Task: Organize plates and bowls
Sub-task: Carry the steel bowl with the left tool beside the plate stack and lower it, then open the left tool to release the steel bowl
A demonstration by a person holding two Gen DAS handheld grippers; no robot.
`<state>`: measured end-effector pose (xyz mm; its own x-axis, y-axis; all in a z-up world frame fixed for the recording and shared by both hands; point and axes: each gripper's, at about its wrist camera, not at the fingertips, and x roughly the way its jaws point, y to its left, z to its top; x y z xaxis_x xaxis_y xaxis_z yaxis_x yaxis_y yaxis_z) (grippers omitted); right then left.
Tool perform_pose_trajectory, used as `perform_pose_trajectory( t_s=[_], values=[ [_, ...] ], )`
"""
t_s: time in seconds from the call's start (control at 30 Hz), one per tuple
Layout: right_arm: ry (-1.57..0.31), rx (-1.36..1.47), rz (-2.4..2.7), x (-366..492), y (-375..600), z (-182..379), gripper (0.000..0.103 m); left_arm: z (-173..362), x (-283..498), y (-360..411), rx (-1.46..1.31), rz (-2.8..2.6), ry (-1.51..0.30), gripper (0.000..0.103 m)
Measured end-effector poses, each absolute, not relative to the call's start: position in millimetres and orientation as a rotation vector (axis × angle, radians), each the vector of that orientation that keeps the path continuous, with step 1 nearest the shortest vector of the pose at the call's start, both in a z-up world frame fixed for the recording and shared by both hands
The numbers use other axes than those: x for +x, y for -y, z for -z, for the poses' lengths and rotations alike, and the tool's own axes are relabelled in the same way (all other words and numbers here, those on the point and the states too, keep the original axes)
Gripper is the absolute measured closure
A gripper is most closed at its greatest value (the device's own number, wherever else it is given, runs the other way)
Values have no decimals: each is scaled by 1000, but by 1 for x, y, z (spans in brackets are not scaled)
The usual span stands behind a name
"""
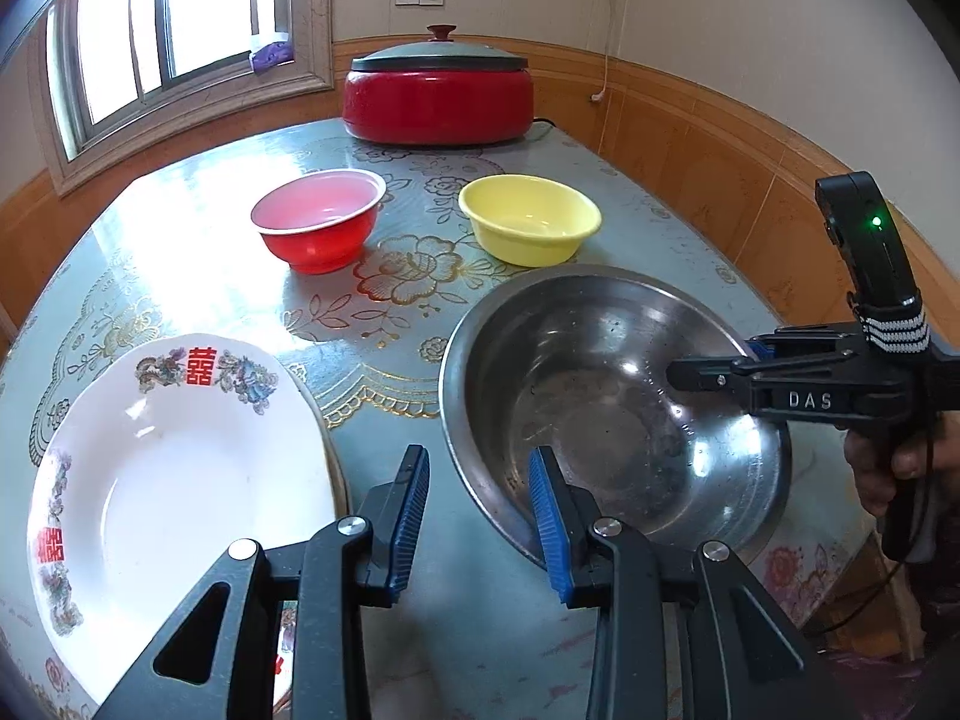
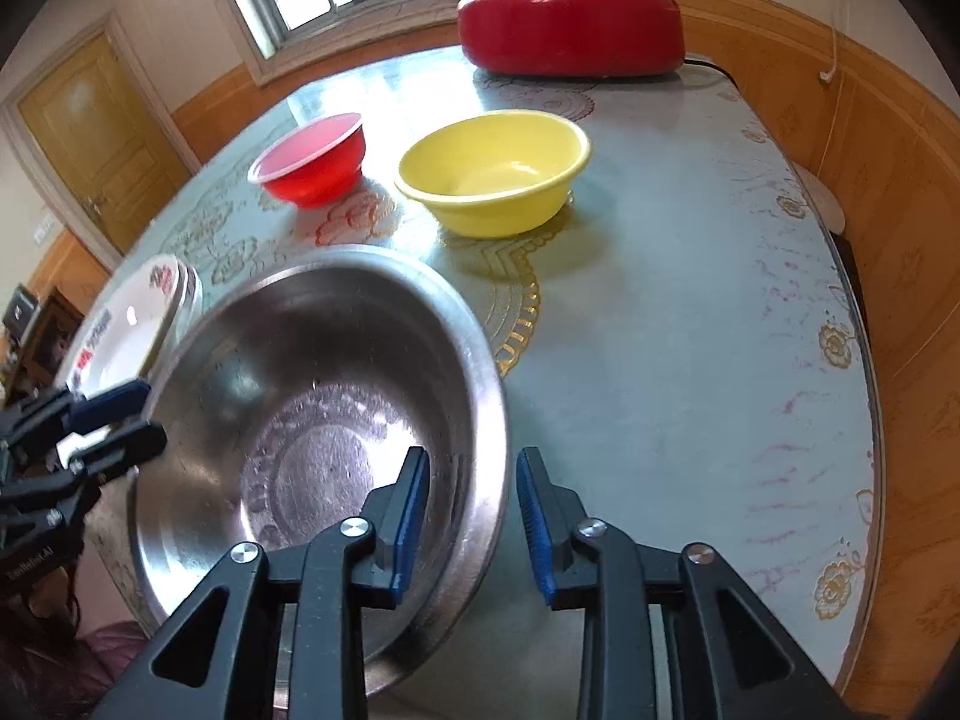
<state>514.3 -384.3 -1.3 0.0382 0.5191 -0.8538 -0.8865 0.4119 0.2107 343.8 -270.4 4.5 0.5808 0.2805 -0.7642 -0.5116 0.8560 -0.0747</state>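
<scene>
Both grippers — left (image 1: 480, 516), right (image 2: 471, 516) — released; right's jaws straddle the steel bowl's (image 2: 312, 420) near-right rim.

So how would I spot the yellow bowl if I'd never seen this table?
Start at the big red lidded cooker at the far end of the table. Just in front of it two small plastic bowls sit side by side, apart. The yellow bowl is the right-hand, wider one; its neighbour is red.
</scene>
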Motion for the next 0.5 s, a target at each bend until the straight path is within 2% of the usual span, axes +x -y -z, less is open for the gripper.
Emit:
perform_pose_trajectory(
  t_s=[0.13, 0.5],
  values=[
    [-1043, -351, -1152, 523, 390, -11, 67, -14, 345, 268, -310, -442, -799, 68],
    [-1019, -195, -1155, 546, 383, -32, 66, -28, 366, 244, -386, -435, -792, 67]
  ],
)
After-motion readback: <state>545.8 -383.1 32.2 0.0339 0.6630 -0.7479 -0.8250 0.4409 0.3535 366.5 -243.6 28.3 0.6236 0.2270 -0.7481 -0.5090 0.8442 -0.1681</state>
